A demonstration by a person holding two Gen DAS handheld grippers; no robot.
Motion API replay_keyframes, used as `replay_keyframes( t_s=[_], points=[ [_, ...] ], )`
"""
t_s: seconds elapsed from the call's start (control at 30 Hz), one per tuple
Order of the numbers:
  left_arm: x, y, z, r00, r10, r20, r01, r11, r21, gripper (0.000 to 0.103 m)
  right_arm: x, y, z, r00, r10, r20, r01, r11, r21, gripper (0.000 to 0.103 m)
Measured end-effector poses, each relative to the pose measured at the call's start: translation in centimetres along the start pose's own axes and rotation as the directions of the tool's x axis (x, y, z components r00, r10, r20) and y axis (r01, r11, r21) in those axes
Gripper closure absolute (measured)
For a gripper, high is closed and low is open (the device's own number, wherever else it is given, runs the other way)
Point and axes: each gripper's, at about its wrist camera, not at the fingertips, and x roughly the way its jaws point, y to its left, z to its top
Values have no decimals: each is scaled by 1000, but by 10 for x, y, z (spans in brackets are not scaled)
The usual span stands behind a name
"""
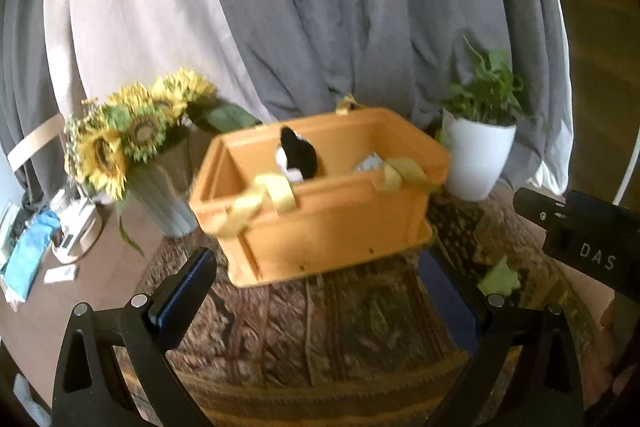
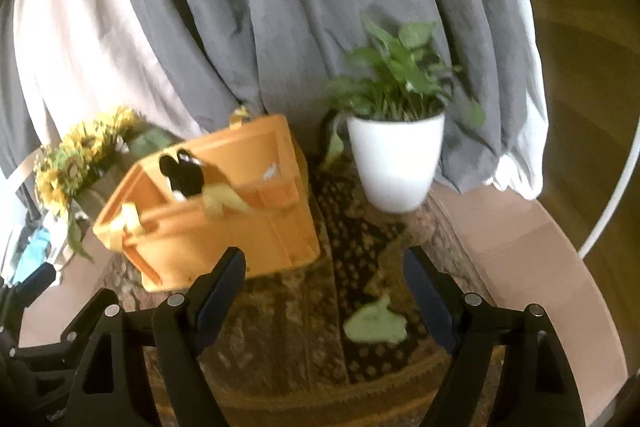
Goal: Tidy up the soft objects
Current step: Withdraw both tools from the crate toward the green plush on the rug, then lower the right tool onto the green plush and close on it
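Note:
An orange bin [image 1: 320,223] stands on the patterned cloth [image 1: 320,327], with a black and white plush toy [image 1: 298,153] inside and yellow ribbon handles [image 1: 276,193] over its rim. It also shows in the right wrist view [image 2: 224,227] with the plush toy [image 2: 182,173]. A small green soft piece [image 2: 374,323] lies flat on the cloth, also seen in the left wrist view [image 1: 500,277]. My left gripper [image 1: 316,291] is open and empty in front of the bin. My right gripper [image 2: 324,291] is open and empty, with the green piece just ahead between its fingers.
A vase of sunflowers [image 1: 136,135] stands left of the bin. A white pot with a green plant [image 2: 394,163] stands to the right behind it. Grey and beige curtains [image 1: 320,7] hang behind. Clutter [image 1: 36,251] lies on the table at far left.

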Motion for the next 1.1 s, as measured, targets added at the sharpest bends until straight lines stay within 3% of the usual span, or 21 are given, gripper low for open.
replay_keyframes(
  t_s=[0.47,1.1],
  points=[
    [13,-39,-46,990,40,-136,-41,999,-4,0,28,-34,-46,991,6,-135,-10,999,-32,21],
    [64,-53,-81,947,150,-283,-167,985,-38,0,97,-39,-69,966,22,-256,-57,990,-129,22]
  ],
)
